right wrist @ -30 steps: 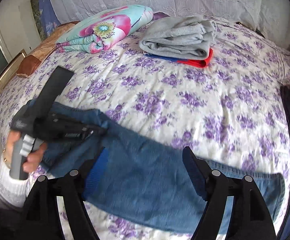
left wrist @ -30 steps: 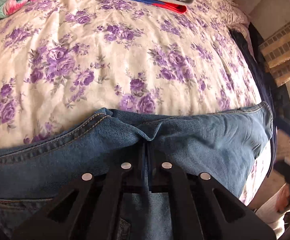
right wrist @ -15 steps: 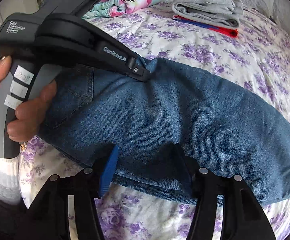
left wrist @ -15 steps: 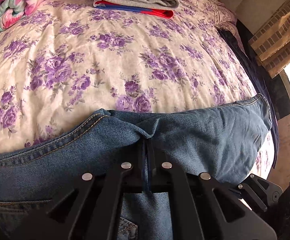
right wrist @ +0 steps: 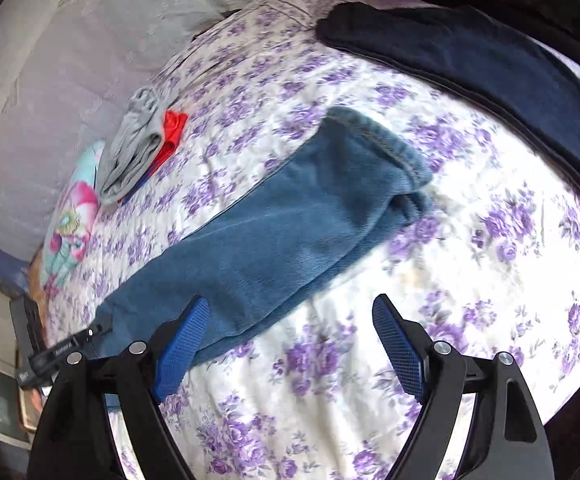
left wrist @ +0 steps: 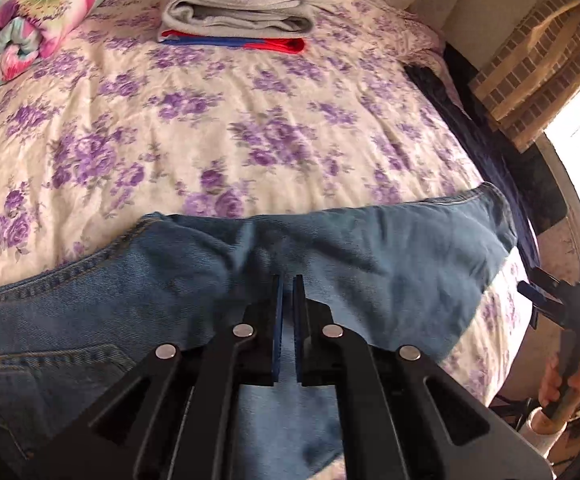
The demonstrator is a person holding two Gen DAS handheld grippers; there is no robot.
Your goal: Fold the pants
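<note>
Swinging away from the waist end, the right gripper (right wrist: 290, 344) now looks down the leg toward the hem, jaws opening, nothing between them. Jeans (right wrist: 273, 232) lie stretched across the floral bed (right wrist: 490, 264); the left gripper (left wrist: 287, 320) has its jaws clamped on denim near the crotch seam. Heavy, floppy cloth, I'd say: take the thick stitched hem.
</note>
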